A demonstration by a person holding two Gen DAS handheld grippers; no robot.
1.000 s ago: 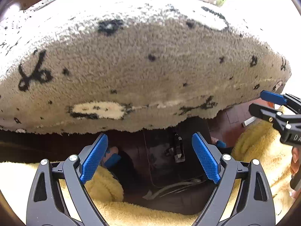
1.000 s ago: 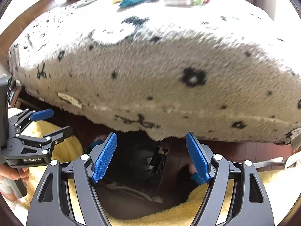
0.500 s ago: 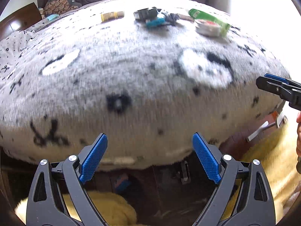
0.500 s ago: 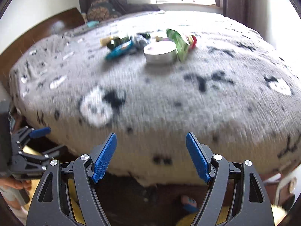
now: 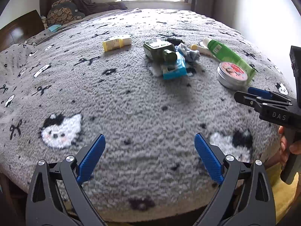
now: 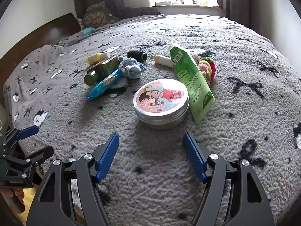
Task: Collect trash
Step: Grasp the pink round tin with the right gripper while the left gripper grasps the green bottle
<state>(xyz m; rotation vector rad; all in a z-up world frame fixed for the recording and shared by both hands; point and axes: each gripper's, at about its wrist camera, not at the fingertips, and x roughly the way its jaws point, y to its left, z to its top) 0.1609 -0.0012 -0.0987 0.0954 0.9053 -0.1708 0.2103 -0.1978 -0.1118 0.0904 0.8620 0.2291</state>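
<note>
Litter lies in a cluster on the grey fleece blanket (image 5: 122, 103): a round picture-lid tin (image 6: 160, 101), a green tube (image 6: 190, 81), a blue snack wrapper (image 6: 105, 83), a green glass bottle (image 6: 101, 69), a crumpled blue-white rag (image 6: 130, 68) and a small yellow bottle (image 5: 116, 43). My right gripper (image 6: 151, 155) hovers just short of the tin, its jaws closing with nothing between them. My left gripper (image 5: 149, 157) is open and empty over bare blanket, well short of the wrapper (image 5: 175, 69) and bottle (image 5: 160, 50).
A dark spool (image 6: 136, 55), a yellow-capped tube (image 6: 163, 60) and a crocheted scrunchie (image 6: 206, 67) lie behind the tin. A patterned pillow (image 5: 62, 13) and wooden headboard (image 6: 47, 32) are far left. The bed's near edge drops off below both grippers.
Both grippers rose from under the blanket's hanging edge to above the bed and moved in over it; the clutter now lies much nearer. The right jaws have narrowed slightly.
</note>
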